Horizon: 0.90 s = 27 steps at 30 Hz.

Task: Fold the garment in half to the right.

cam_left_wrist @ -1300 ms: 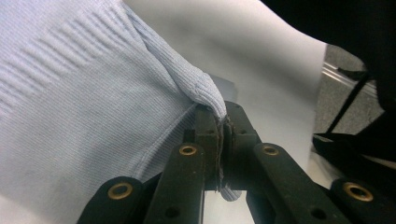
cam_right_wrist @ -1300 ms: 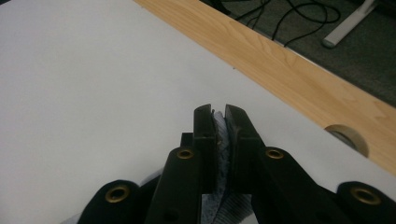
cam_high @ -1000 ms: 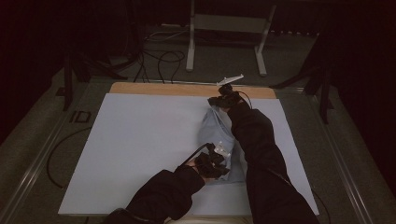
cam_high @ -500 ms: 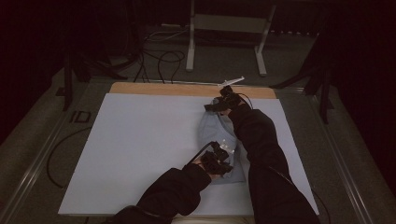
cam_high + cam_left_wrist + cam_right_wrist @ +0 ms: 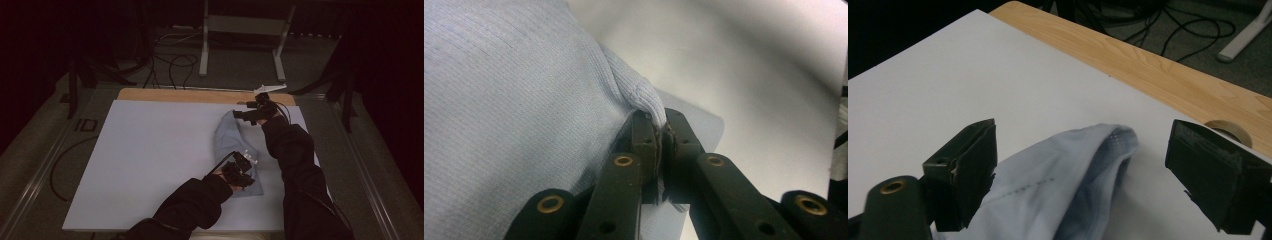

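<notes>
Item: pale blue knit garment (image 5: 235, 150), lying on the white sheet that covers the desk (image 5: 150, 150), toward the desk's right side; its long axis runs from the near edge toward the far edge, slightly bunched along the length.

Near end: held by the left hand-held gripper (image 5: 239, 169); in the left gripper view the jaws are pressed together on a ribbed hem fold of the garment (image 5: 644, 100), cloth spreading away up and to the left of the jaws.

Far end: a rumpled, rounded tip of the garment (image 5: 1108, 145) lies directly ahead of and between the jaws of the right hand-held gripper (image 5: 1080, 170); those jaws stand wide apart, holding nothing, one on each side of the fabric, not touching it as far as can be told.

Governing relation: the far tip lies just in front of and below the right hand-held gripper (image 5: 252, 114), which is the nearer of the two to that end; the left one is well apart from it, at the opposite end of the long axis.

Judgement: the likely next move is a short descent and closing of the right jaws on the far tip; the garment then would be held at both ends along its length.

Background: bare wooden strip of desk (image 5: 1168, 75) beyond the sheet; a roll of tape (image 5: 1228, 131) at its edge; cables on the floor (image 5: 175, 60).
</notes>
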Tool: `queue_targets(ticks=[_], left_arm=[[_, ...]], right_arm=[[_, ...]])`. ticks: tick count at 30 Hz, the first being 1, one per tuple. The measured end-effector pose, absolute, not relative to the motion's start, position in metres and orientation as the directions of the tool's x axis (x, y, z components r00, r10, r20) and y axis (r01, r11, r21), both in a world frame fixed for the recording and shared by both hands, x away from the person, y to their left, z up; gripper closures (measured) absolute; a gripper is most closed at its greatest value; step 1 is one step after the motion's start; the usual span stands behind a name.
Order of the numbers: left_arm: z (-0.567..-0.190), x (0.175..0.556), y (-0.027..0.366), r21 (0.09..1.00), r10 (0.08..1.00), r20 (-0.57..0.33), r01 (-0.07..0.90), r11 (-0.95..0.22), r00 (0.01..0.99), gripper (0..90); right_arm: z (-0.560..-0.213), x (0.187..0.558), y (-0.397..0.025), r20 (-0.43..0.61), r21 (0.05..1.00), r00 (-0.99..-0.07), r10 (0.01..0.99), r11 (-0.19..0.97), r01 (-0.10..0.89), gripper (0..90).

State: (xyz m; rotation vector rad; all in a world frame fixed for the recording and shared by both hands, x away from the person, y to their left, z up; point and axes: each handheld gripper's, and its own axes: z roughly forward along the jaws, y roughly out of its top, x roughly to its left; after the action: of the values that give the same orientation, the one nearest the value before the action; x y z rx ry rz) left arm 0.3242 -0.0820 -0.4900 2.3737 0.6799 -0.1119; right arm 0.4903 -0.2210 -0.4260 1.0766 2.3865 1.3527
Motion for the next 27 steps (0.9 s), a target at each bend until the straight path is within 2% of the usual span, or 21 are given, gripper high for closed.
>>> queue_targets(ticks=[2, 4, 11, 13, 20, 27], left_arm=[[-0.491, 0.325, -0.085, 0.574, 0.443, -0.251, 0.501, -0.648, 0.861, 84.1], [-0.492, 0.324, -0.089, 0.570, 0.435, -0.267, 0.505, -0.648, 0.860, 77.9], [-0.486, 0.316, -0.094, 0.596, 0.415, -0.226, 0.462, -0.657, 0.881, 58.5], [-0.483, 0.314, -0.094, 0.599, 0.407, -0.216, 0.450, -0.662, 0.887, 57.3], [-0.464, 0.310, -0.083, 0.630, 0.389, -0.178, 0.409, -0.660, 0.904, 47.5], [-0.445, 0.306, -0.066, 0.655, 0.376, -0.155, 0.380, -0.654, 0.914, 28.9]], right_arm=[[-0.426, 0.485, -0.225, 0.173, 0.810, -0.717, 0.675, 0.317, 0.494, 13.2], [-0.426, 0.479, -0.229, 0.175, 0.815, -0.718, 0.674, 0.310, 0.490, 13.1], [-0.422, 0.464, -0.242, 0.184, 0.831, -0.716, 0.674, 0.282, 0.479, 12.0], [-0.421, 0.461, -0.244, 0.186, 0.830, -0.718, 0.671, 0.284, 0.480, 10.9], [-0.417, 0.447, -0.247, 0.188, 0.844, -0.732, 0.655, 0.273, 0.462, 10.1], [-0.410, 0.436, -0.248, 0.184, 0.857, -0.739, 0.648, 0.263, 0.444, 9.8]])
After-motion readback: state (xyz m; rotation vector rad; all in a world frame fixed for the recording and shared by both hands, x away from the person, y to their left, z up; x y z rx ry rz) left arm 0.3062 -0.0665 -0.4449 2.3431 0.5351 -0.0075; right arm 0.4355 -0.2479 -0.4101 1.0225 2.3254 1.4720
